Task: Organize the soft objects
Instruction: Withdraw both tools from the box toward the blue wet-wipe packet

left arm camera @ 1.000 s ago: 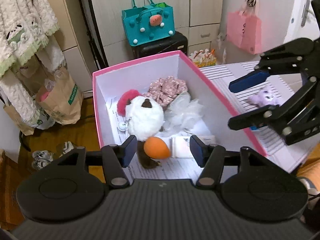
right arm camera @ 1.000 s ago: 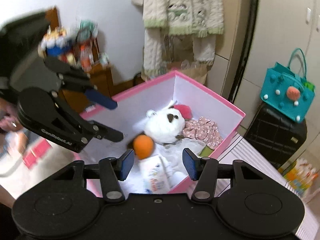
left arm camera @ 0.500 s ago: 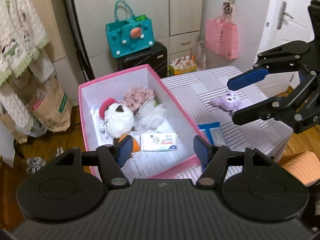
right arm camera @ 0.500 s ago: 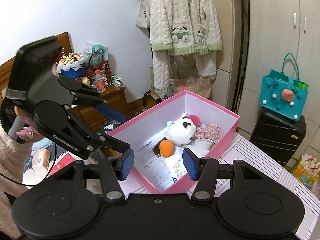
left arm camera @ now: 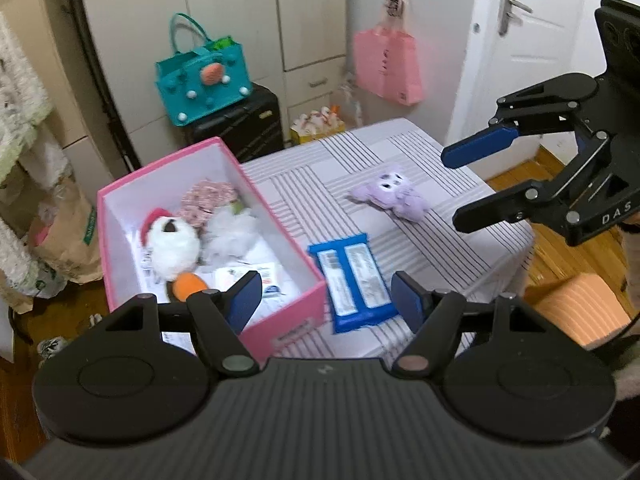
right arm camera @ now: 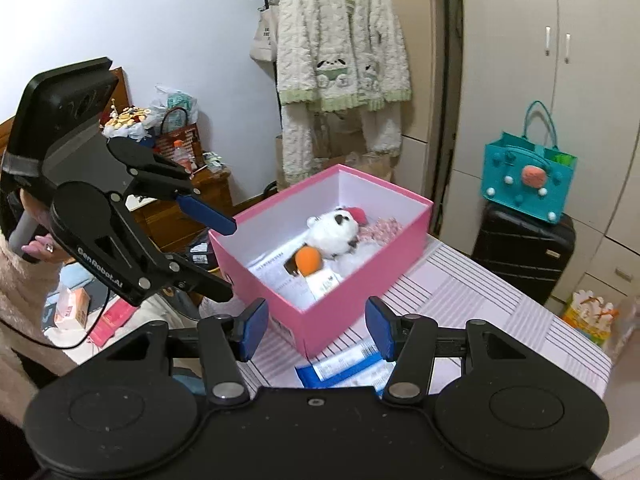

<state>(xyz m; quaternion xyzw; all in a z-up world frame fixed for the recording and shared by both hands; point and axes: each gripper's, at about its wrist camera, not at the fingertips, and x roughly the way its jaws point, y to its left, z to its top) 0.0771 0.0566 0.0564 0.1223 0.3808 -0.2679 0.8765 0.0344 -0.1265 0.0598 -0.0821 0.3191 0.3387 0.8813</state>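
Pink box (left arm camera: 280, 330) at table's left edge; my left gripper (left arm camera: 326, 294) opening, right gripper (right arm camera: 312, 328) wide, both empty; purple plush (left arm camera: 394, 196) may slip from a shallow pinch.

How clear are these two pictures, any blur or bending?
Left wrist view: the blue packet and pink bag look smeared with motion blur. Right wrist view: sharper, but the fisheye bends the wardrobe edges and darkens the corners.

I work in a home bedroom: fleece robe (right arm camera: 344, 36) on a hanger, built-in wardrobe (left arm camera: 224, 20), suitcase (right arm camera: 520, 252), striped bed (left arm camera: 420, 240)
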